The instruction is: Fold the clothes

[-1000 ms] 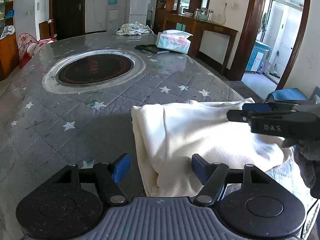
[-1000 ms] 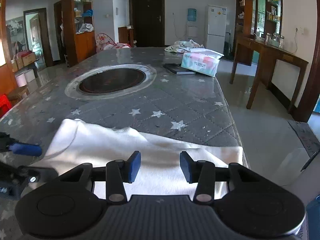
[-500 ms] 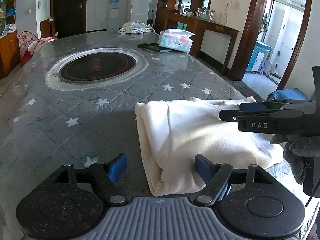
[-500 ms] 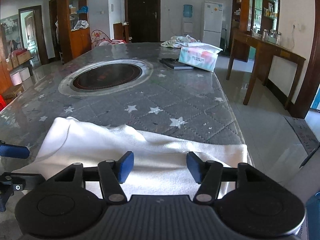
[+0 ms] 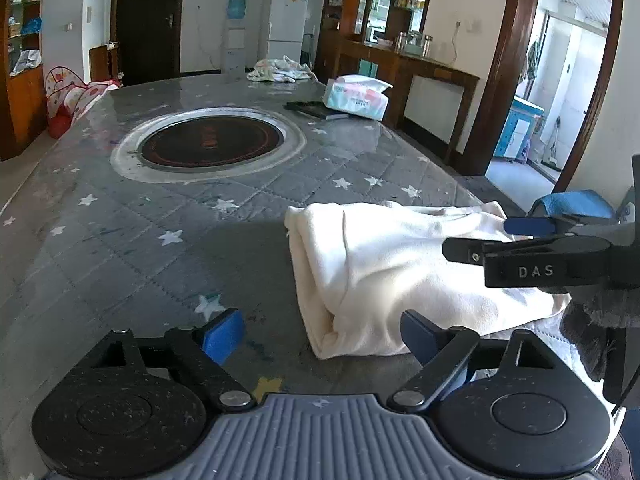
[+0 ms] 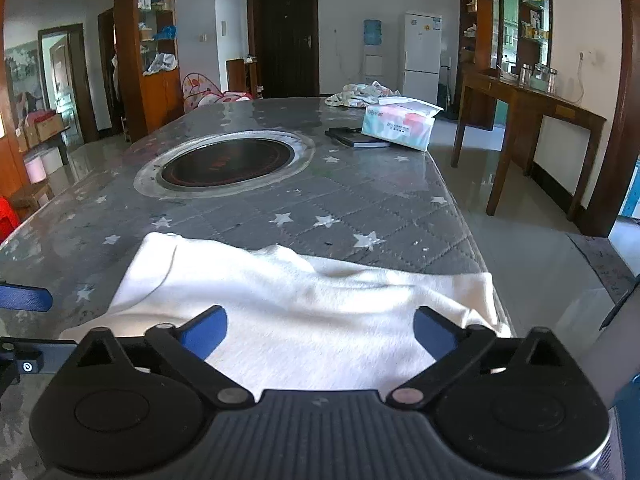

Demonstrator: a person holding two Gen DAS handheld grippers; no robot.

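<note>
Cream garment point(image 5: 400, 272) lies folded into a thick, soft bundle at the near right corner of the tabletop point(image 5: 160, 240), its right end draped just over the rim. That overhang is the main risk: the cloth looks like a limp, fleecy knit, and the tabletop has a glossy film over a grey quilted, star-printed cover, so a careless tug toward the person could slide the whole bundle off the edge. A pull on only the top layer could also peel the stacked layers apart, since the rolled left fold looks loose rather than creased.

Left claw point(image 5: 320, 330) hovers low at the bundle's near left corner, blue pads spread wide and gripping nothing. Right claw point(image 6: 320, 326) sits over the cloth's near edge, likewise spread and empty.

Farther up the tabletop, well apart, are a round dark hob point(image 5: 208, 144) ringed in metal, a tissue pack point(image 5: 356, 96), and a flat black book point(image 5: 316, 109).
</note>
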